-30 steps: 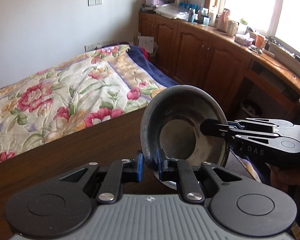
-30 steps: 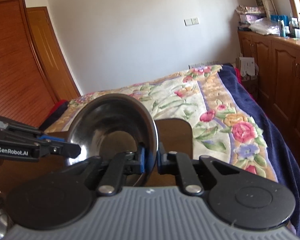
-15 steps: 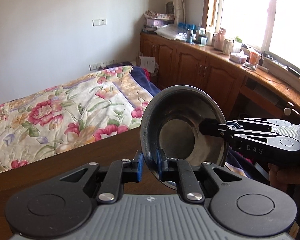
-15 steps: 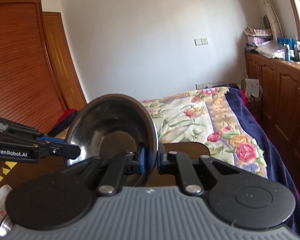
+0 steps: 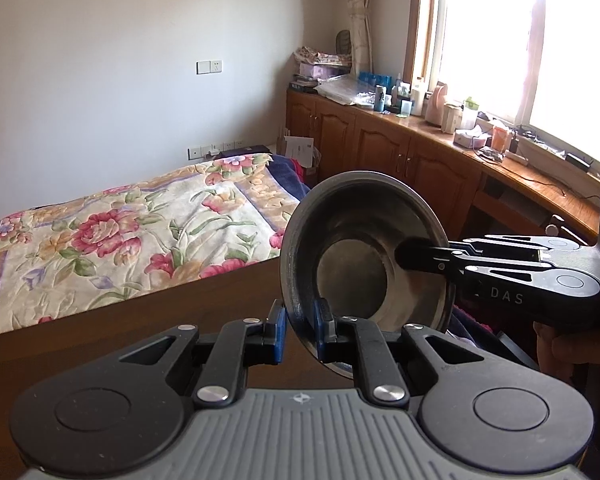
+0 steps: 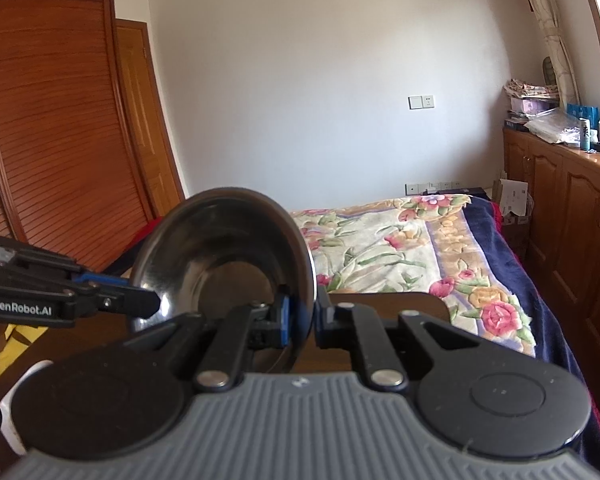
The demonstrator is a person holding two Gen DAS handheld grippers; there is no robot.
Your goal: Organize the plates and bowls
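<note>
Steel bowl (image 5: 364,256) held on edge in the air above the brown desk (image 5: 140,328), both tongs clamped on its rim: left tongs (image 5: 299,330) at the lower edge, right tongs (image 6: 302,322) on the opposite side, floral bed (image 5: 132,232) beyond.
</note>
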